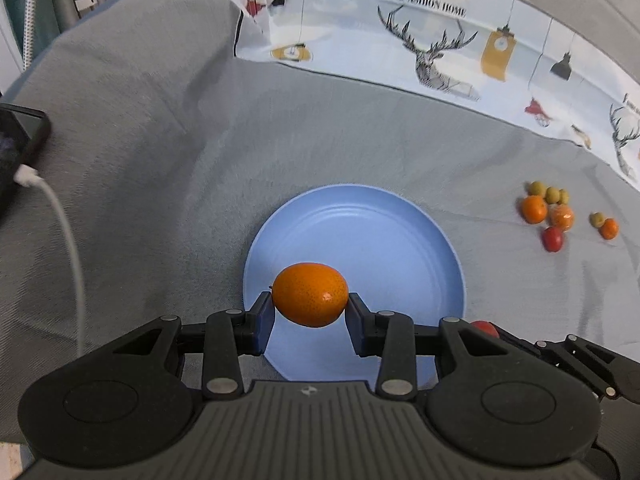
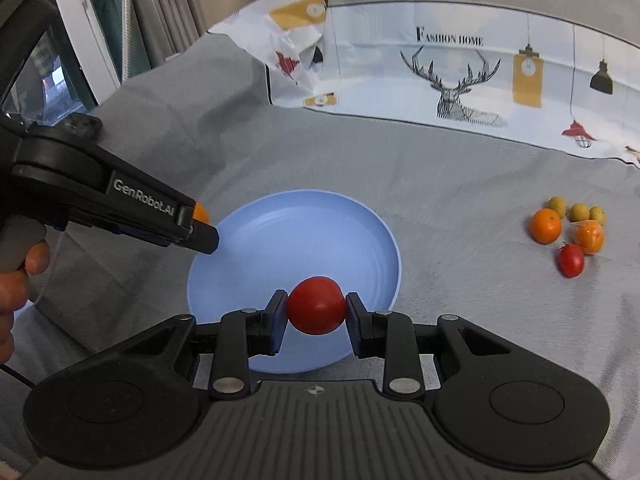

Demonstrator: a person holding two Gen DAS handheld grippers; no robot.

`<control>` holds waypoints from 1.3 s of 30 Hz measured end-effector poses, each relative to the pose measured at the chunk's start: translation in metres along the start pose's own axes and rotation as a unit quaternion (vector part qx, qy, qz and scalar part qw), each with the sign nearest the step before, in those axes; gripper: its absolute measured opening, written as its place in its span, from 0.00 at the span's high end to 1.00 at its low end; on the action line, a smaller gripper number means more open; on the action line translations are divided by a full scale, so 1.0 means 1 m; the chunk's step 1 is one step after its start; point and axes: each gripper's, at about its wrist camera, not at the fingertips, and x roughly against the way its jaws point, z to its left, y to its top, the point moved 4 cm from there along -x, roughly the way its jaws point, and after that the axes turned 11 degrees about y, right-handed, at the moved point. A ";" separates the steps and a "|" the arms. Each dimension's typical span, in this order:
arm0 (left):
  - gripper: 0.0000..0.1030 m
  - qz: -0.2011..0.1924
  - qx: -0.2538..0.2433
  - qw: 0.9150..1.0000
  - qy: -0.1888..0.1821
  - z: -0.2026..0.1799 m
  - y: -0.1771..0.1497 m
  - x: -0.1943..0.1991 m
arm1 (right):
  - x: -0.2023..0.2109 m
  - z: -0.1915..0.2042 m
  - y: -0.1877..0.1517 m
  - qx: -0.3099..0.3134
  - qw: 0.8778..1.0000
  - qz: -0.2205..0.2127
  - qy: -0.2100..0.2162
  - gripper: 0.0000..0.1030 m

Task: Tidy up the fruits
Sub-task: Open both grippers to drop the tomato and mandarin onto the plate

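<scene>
My left gripper is shut on an orange tangerine, held over the near part of an empty blue plate on grey cloth. My right gripper is shut on a red tomato above the near side of the same blue plate. In the right wrist view the left gripper reaches in from the left over the plate's left rim, the tangerine peeking out behind it. The tomato shows just past the left gripper's right linkage.
A cluster of loose fruit lies right of the plate: oranges, small green fruits and a red tomato. A printed white cloth lies behind. A phone with a white cable sits at the far left.
</scene>
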 end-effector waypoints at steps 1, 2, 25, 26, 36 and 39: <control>0.59 0.002 -0.002 1.000 0.001 -0.001 0.001 -0.004 | -0.004 -0.001 0.000 -0.001 1.000 0.003 0.000 0.68; 0.59 0.003 -0.003 1.000 0.003 -0.001 0.001 -0.007 | -0.008 -0.002 0.000 -0.001 1.000 0.006 -0.001 0.68; 0.00 0.006 0.027 0.999 0.030 0.025 -0.022 0.098 | 0.068 0.007 0.001 -0.037 0.998 -0.019 -0.044 0.13; 0.00 -0.001 0.031 0.999 0.031 0.029 -0.023 0.116 | 0.079 0.007 0.000 -0.042 0.998 -0.027 -0.048 0.13; 0.00 -0.123 0.077 0.989 -0.017 0.055 -0.025 0.310 | 0.171 0.021 -0.008 -0.071 0.991 -0.089 -0.071 0.12; 0.00 -0.150 0.069 0.985 -0.043 0.049 -0.032 0.356 | 0.190 0.027 -0.012 -0.064 0.990 -0.102 -0.078 0.12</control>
